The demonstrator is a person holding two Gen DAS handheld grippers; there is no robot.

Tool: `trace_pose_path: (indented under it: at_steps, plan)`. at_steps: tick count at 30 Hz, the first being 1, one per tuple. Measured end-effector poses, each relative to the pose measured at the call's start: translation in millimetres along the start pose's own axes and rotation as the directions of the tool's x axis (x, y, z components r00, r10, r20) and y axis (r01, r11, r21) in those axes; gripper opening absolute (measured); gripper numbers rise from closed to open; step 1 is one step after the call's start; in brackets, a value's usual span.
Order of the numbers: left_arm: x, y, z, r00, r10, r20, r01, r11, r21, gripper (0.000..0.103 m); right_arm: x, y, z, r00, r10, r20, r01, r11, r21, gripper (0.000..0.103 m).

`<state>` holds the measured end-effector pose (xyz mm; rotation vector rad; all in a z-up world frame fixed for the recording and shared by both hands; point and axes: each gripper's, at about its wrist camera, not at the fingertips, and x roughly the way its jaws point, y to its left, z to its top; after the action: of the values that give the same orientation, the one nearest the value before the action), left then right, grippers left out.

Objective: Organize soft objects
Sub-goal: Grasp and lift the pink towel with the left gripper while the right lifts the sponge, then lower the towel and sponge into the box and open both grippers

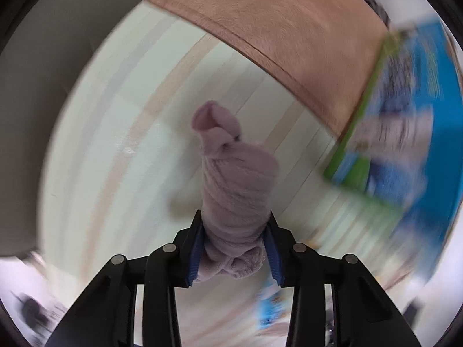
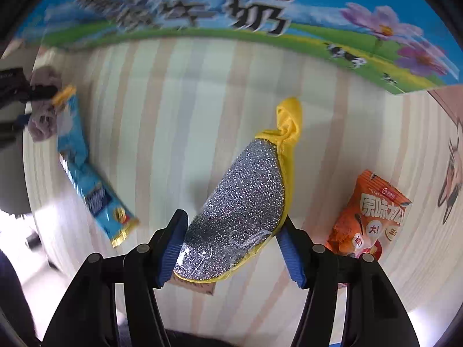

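Observation:
My left gripper (image 1: 235, 225) is shut on a knotted mauve cloth bundle (image 1: 234, 179) and holds it above the striped table (image 1: 121, 133). The bundle sticks out forward past the fingers. The same bundle (image 2: 43, 107) and the left gripper show at the far left of the right wrist view. My right gripper (image 2: 234, 225) is shut on a yellow scouring pad with a silver glitter face (image 2: 246, 199), lifted over the table (image 2: 173, 115). The left wrist view is motion-blurred.
A brown cloth (image 1: 275, 29) lies at the back. A blue and green milk carton (image 1: 405, 115) stands to the right and shows in the right wrist view (image 2: 202, 8). A blue snack wrapper (image 2: 89, 179) and an orange snack packet (image 2: 373, 217) lie on the table.

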<state>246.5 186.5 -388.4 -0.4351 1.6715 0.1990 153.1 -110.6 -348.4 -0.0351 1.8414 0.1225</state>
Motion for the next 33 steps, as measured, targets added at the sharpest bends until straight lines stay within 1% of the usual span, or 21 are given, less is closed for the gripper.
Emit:
trace_pose_path:
  at_steps: [1, 2, 3, 6, 8, 10, 11, 12, 13, 16, 18, 19, 20, 21, 24, 25, 27, 28, 29, 31, 33]
  plan:
    - [-1.3, -5.1, -6.6, 0.998, 0.058, 0.007, -0.058, 0.996, 0.067, 0.035, 0.8, 3.3, -1.4, 1.0, -0.024, -0.014, 0.023, 0.999, -0.045, 0.063]
    - [0.3, -9.5, -14.0, 0.994, 0.111, 0.003, -0.111, 0.985, 0.134, 0.035, 3.0, 7.3, -2.3, 0.999, -0.047, -0.024, 0.045, 0.996, -0.079, 0.063]
    - [3.9, -13.0, -21.4, 0.989, 0.147, -0.008, -0.142, 0.971, 0.192, 0.035, 3.4, 8.4, -3.8, 0.997, -0.067, -0.033, 0.063, 0.992, -0.108, 0.064]
    - [16.6, -13.3, -36.8, 0.978, 0.203, -0.044, -0.183, 0.942, 0.281, 0.035, -4.8, 3.1, -5.1, 0.997, -0.072, -0.011, 0.07, 0.991, -0.11, 0.068]
    - [21.4, -11.3, -39.4, 0.973, 0.225, -0.043, -0.203, 0.934, 0.295, 0.038, -14.7, -4.9, -6.2, 0.999, -0.05, 0.012, 0.051, 0.996, -0.067, 0.075]
    - [24.4, -7.9, -34.8, 0.977, 0.203, -0.06, -0.18, 0.947, 0.266, 0.039, -24.1, -21.4, -4.7, 1.0, -0.001, 0.028, 0.001, 1.0, 0.006, 0.077]
    - [25.7, -5.9, -31.5, 0.98, 0.184, -0.074, -0.161, 0.957, 0.243, 0.041, -25.0, -26.5, -2.9, 0.999, 0.019, 0.029, -0.02, 0.999, 0.038, 0.077]
    - [24.4, -1.8, -31.7, 0.983, 0.169, -0.075, -0.148, 0.962, 0.228, 0.045, -26.8, -33.1, -1.3, 0.999, 0.032, 0.027, -0.033, 0.998, 0.058, 0.077]
    - [23.7, -2.3, -27.8, 0.985, 0.153, -0.076, -0.133, 0.968, 0.214, 0.046, -24.8, -37.9, 2.3, 0.999, 0.039, 0.021, -0.041, 0.996, 0.083, 0.077]
    - [24.8, -11.5, -23.6, 0.986, 0.155, -0.064, -0.139, 0.969, 0.207, 0.046, -15.9, -47.1, 10.6, 1.0, 0.02, -0.005, -0.019, 0.993, 0.119, 0.077]
    - [23.4, -10.6, -25.2, 0.986, 0.159, -0.055, -0.145, 0.968, 0.207, 0.046, -7.9, -53.0, 14.2, 1.0, 0.009, -0.024, -0.006, 0.991, 0.135, 0.076]
    - [20.5, -13.3, -23.5, 0.985, 0.163, -0.053, -0.149, 0.967, 0.206, 0.045, -4.6, -55.0, 16.5, 0.999, 0.004, -0.032, 0.0, 0.99, 0.14, 0.074]
    - [18.4, -16.4, -24.0, 0.984, 0.175, -0.042, -0.163, 0.965, 0.207, 0.038, -3.9, -56.4, 17.7, 1.0, -0.003, -0.031, 0.007, 0.99, 0.142, 0.058]
    - [18.3, -13.2, -21.8, 0.984, 0.172, -0.037, -0.161, 0.964, 0.21, 0.035, -4.5, -57.5, 18.2, 1.0, -0.005, -0.026, 0.008, 0.99, 0.139, 0.056]
    - [12.5, -12.6, -30.3, 0.985, 0.169, -0.035, -0.158, 0.965, 0.211, 0.032, -10.8, -57.2, 17.3, 1.0, -0.014, -0.008, 0.015, 0.994, 0.109, 0.054]
    - [4.6, -7.0, -35.2, 0.985, 0.172, -0.019, -0.164, 0.963, 0.213, 0.032, -17.8, -56.7, 13.4, 1.0, -0.01, 0.006, 0.009, 0.994, 0.106, 0.053]
    - [-18.7, -14.8, -49.3, 0.986, 0.165, 0.039, -0.169, 0.958, 0.233, 0.032, -32.7, -52.3, 9.8, 0.999, 0.012, 0.036, -0.015, 0.995, 0.096, 0.052]
    - [-37.7, -20.1, -58.3, 0.986, 0.148, 0.074, -0.162, 0.955, 0.25, 0.032, -43.3, -48.2, 5.7, 0.998, 0.035, 0.055, -0.04, 0.995, 0.093, 0.052]
    - [-56.0, -25.3, -66.1, 0.987, 0.123, 0.1, -0.146, 0.953, 0.266, 0.032, -54.8, -52.8, -8.3, 0.996, 0.057, 0.073, -0.063, 0.994, 0.089, 0.052]
    - [-88.0, -39.6, -78.5, 0.988, 0.07, 0.14, -0.109, 0.949, 0.295, 0.032, -88.4, -57.4, -9.9, 0.985, 0.119, 0.121, -0.129, 0.989, 0.073, 0.052]
    - [-129.1, -67.5, -88.3, 0.982, -0.003, 0.187, -0.063, 0.935, 0.349, 0.032, -124.7, -62.4, -10.9, 0.971, 0.168, 0.171, -0.179, 0.982, 0.052, 0.052]
